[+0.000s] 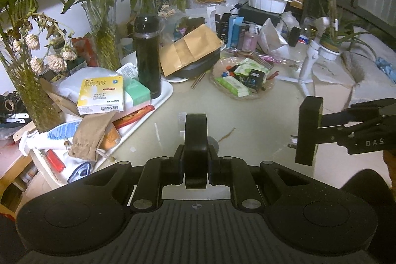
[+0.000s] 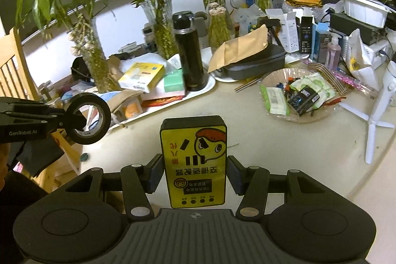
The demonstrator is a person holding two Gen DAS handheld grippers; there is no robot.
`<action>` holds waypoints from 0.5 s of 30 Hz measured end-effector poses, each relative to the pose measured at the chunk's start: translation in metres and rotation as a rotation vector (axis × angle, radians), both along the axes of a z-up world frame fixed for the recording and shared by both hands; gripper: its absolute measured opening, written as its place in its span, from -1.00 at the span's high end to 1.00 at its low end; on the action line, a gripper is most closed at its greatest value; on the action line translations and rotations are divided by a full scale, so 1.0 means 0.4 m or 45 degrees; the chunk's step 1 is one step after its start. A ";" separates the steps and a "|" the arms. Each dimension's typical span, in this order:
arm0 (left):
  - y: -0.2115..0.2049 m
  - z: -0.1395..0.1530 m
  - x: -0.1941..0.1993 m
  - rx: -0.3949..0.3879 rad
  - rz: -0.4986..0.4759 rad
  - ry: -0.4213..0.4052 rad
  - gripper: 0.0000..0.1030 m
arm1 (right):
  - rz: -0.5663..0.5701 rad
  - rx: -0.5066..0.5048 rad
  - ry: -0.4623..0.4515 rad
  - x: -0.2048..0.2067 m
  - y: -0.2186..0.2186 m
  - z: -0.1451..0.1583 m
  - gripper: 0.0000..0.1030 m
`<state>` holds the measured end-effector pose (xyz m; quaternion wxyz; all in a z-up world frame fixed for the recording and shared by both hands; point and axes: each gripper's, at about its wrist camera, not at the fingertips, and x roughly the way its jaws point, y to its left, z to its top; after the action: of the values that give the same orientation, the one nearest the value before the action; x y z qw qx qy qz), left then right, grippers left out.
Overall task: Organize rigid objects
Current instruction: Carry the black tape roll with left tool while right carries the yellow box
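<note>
Tape roll [image 1: 195,150], black, sits pinched edge-on in your left tool [image 1: 196,171], dead centre low in the left wrist view; from the right wrist view it shows at mid left as a ring with the pads on its flat sides. Your right tool [image 2: 195,177] is clamped on the adapter box [image 2: 194,162], black case with a yellow cartoon label, bottom centre of that view; in the left wrist view it shows at right edge, side-on, plug prongs sticking out.

Both loads hang clear above the table [image 2: 247,130], nothing touching it. Reads as the carry step: two items picked, not placed yet.

Bare beige surface lies just past both tools. Farther, left of centre, the white tray [image 1: 165,88] is already crowded: black thermos [image 1: 147,56], yellow medicine box [image 1: 104,95], green box, brown pouch. Right of centre, a clear dish [image 2: 272,113] of packets. Back of the frame is vases, plants and cartons.

Next move, my guess: pick a free spot, lower each item onto it, spread the pads. The tray has little room, so watch the thermos when you set down.
</note>
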<state>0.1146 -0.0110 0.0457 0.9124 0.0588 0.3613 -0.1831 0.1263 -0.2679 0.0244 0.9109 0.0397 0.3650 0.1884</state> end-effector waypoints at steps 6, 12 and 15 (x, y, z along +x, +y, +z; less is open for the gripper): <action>0.014 -0.007 -0.046 -0.016 -0.002 0.039 0.66 | 0.025 0.006 0.021 -0.038 0.015 0.002 -0.11; 0.018 -0.038 -0.092 -0.013 -0.024 0.095 0.66 | 0.047 0.006 0.037 -0.073 0.027 -0.001 -0.11; 0.020 -0.057 -0.116 -0.014 -0.037 0.126 0.66 | 0.052 0.009 0.047 -0.088 0.028 -0.006 -0.11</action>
<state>0.0681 -0.0028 0.0228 0.8910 0.0500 0.4040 -0.2009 0.0912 -0.2567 0.0220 0.8997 0.0391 0.3820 0.2076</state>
